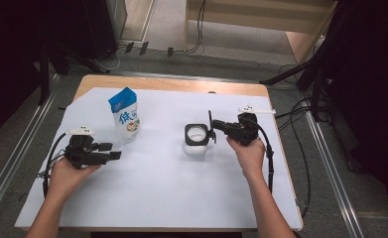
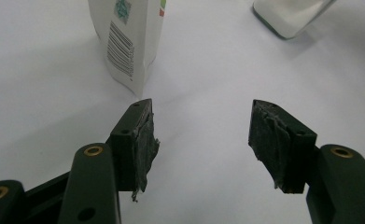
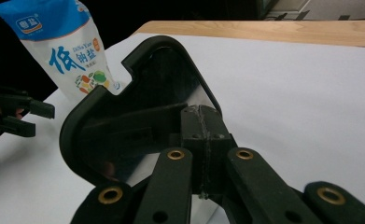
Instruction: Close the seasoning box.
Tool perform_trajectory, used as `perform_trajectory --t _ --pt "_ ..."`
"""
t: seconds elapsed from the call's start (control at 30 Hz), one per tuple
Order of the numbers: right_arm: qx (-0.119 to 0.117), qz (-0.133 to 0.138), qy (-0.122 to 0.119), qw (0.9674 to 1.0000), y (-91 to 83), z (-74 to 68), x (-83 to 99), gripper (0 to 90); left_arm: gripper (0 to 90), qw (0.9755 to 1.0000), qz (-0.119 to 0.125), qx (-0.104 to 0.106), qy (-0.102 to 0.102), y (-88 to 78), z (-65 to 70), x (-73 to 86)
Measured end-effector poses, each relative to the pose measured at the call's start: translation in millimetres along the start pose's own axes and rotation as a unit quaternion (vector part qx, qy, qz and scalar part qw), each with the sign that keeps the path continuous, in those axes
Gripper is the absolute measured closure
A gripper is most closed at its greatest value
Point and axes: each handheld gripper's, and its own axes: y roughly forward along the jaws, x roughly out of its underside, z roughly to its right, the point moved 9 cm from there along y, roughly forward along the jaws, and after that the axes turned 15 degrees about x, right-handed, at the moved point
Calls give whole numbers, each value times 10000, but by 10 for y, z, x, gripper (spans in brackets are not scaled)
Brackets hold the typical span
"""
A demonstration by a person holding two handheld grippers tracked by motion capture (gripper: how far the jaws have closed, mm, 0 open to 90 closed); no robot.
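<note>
My right claw (image 1: 212, 128) is pressed together on the thin black plastic lid (image 3: 138, 107), a rounded-square frame with a glossy clear pane. In the right gripper view the pads meet on its lower edge and the lid stands upright ahead of them. In the high view it hangs edge-on just beside the container it belongs to, on the side nearer my claw. I judge the lid light and stiff but slick, and the pane could crack or slip under a twist, so the rim is the right place to pinch, as I do now.

The container (image 1: 195, 137) is a square white plastic jar with a black collar, open at the top, sitting on the white paper sheet (image 1: 171, 188) just beyond my right claw's tips. Something white shows inside the collar; I cannot tell whether it is contents or the bare bottom. It looks rigid and steady on its flat base.

My left claw (image 2: 201, 135) is spread with nothing between the pads, hovering low over the paper. Just ahead of it and slightly to its left stands the blue-topped white soft plastic pouch with printed characters (image 1: 124, 115), upright. I judge it to be floppy and shifting in weight when lifted, best taken across its middle, below the sealed top.
</note>
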Motion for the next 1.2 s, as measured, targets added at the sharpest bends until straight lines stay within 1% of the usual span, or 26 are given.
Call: perform_trajectory --t 0.17,0.33,0.4,0.6,0.63,0.7,0.8,0.87,0.93,1.03,1.17,1.2 --pt "-76 -70 -77 9999 34 -82 26 900 411 10000 -15 -16 -7 6 -8 7" --pt "-142 -213 -266 9993 123 -192 95 900 412 10000 -10 -39 -7 -1 -12 7" --pt "-152 -246 -292 9992 146 -222 109 900 412 10000 -16 -37 8 -5 -16 8" --pt "-149 -296 -367 9988 166 -256 133 900 411 10000 -7 -24 -2 8 -7 10" --pt "-158 -280 -399 9987 165 -257 130 877 412 10000 -14 -25 6 8 -7 10" --pt "-115 -209 -489 9985 160 -240 117 836 411 10000 -26 -8 11 10 -3 11" --pt "-52 -188 -533 9984 137 -200 107 767 409 10000 -19 -34 29 14 -3 9" --pt "-3 -178 -546 9983 117 -163 101 723 408 10000 -20 -34 37 16 -2 8" --pt "88 -119 -618 9980 98 -112 87 685 407 10000 -18 -35 37 17 -2 8" --pt "167 -68 -631 9978 62 -40 71 623 406 10000 -12 -31 40 18 0 5" --pt "298 -62 -581 9978 13 56 73 610 405 10000 -50 -7 44 18 0 8" --pt "312 -46 -568 9979 0 79 72 605 404 10000 -29 -28 51 20 -5 5"
